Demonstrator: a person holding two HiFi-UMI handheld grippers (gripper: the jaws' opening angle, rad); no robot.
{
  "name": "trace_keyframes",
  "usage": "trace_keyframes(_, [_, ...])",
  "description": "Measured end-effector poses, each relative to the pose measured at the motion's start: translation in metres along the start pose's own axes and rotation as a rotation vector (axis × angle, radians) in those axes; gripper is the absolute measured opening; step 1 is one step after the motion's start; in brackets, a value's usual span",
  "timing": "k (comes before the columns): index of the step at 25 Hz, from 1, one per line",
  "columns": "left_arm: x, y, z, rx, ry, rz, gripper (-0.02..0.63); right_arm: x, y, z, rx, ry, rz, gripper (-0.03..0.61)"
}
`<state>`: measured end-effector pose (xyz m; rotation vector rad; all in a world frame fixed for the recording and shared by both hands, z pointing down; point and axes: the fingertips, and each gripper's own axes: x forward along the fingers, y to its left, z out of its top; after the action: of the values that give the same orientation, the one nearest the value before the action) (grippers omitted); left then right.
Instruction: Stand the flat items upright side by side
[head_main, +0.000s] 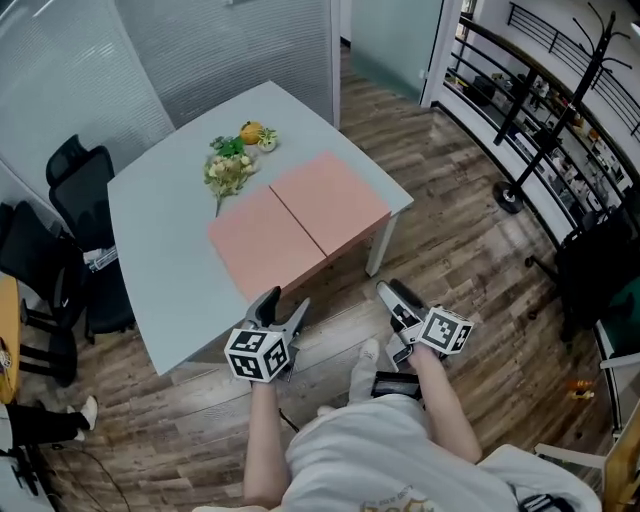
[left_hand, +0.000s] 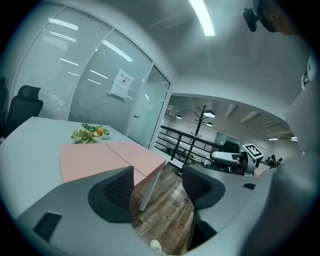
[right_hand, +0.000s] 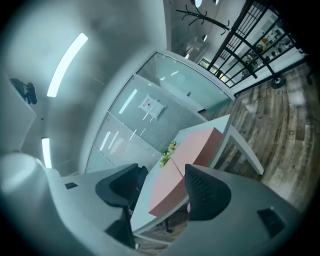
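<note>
The left pink panel (head_main: 268, 245) and the right pink panel (head_main: 330, 200) lie flat on the grey table (head_main: 160, 230), edge to edge along a straight seam. Together they cover the table's near right part out to its rim. Neither is lifted or tilted, so the standing-up looks not yet begun. A bunch of flowers (head_main: 228, 168) with an orange fruit (head_main: 250, 131) sits on the table's far side, just beyond the left panel's far corner. The left gripper (head_main: 283, 303) and the right gripper (head_main: 392, 295) hang over the wooden floor short of the table's near edge. Each has its jaws spread wide with nothing between them. The likely next move is to step in and get one jaw under a panel's exposed edge at the table rim, so it can be pinched and tipped up. The head view alone gives the layout and the black office chairs (head_main: 80, 185) at the table's left. The left gripper view shows the panels' thickness at the corner and a table leg below. The right gripper view shows their near edges from below the table's height.
</note>
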<state>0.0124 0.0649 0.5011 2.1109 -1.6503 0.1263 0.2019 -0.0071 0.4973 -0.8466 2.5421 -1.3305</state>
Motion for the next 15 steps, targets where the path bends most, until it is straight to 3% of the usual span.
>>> trace_keyframes(15, [0.172, 0.042, 0.020, -0.048, 0.150, 0.028, 0.288, 0.093, -0.125, 0.080, 0.102, 0.071, -0.096, 0.293])
